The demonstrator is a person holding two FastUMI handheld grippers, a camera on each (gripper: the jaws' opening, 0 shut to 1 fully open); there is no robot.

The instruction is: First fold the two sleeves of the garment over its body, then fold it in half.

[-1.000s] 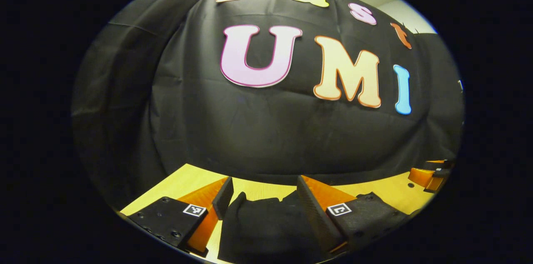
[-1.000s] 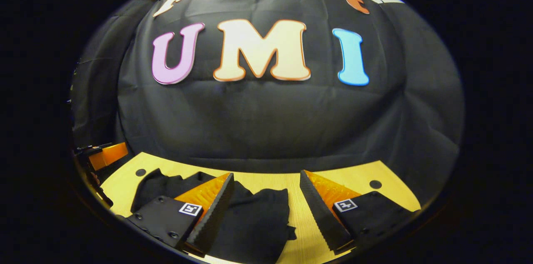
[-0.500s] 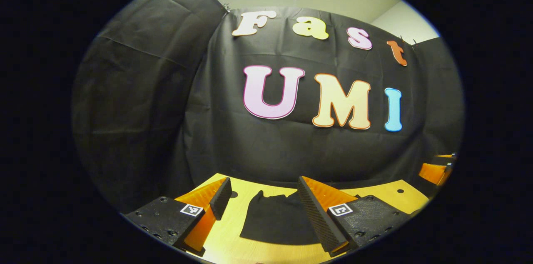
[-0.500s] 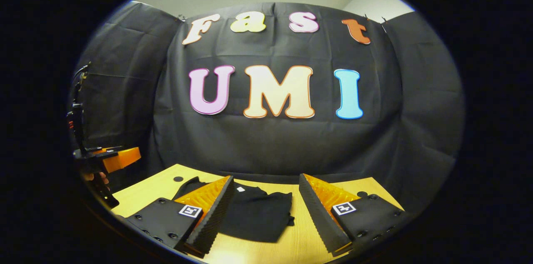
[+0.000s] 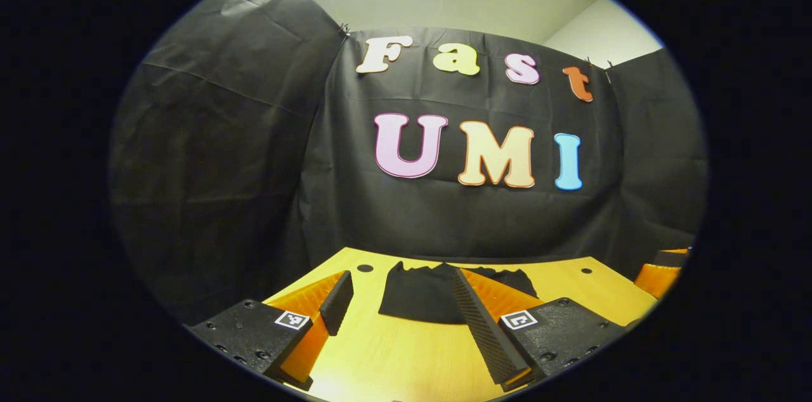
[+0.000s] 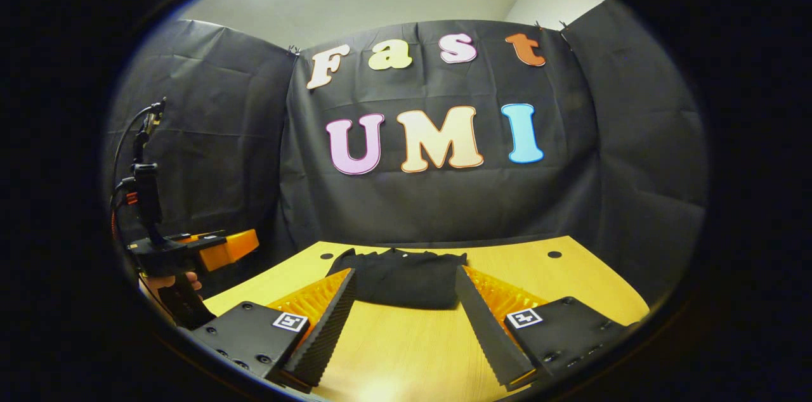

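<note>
The black cloth garment [image 6: 401, 276] lies folded into a flat, compact rectangle on the pale wooden surface [image 6: 406, 351], toward its far edge near the black cloth wall. From my right tool [image 6: 403, 316], it sits straight ahead, beyond the fingertips and centred in the gap between them; its near edge is a straight fold and its far edge is slightly ruffled. Nothing of mine touches it.

My right tool is released, its two fingers spread wide with only bare surface between them, and it hangs above the near part of the surface, apart from the garment.

From my left tool [image 5: 401, 313], the same garment [image 5: 415, 294] lies ahead and a little to the right; the tool's right finger [image 5: 476, 319] crosses in front of part of it, so I see dark cloth on both sides of that finger. This tool is also released, fingers wide apart, holding nothing.

In the right gripper view my left tool [image 6: 216, 248] shows off to the left, past the edge of the surface, with a hand [image 6: 174, 281] gripping its handle and a cable rising from it. In the left gripper view a piece of my right tool [image 5: 660, 272] shows at the far right, beside the surface's edge. Small dark round holes [image 6: 554, 254] mark the far corners of the surface.
</note>
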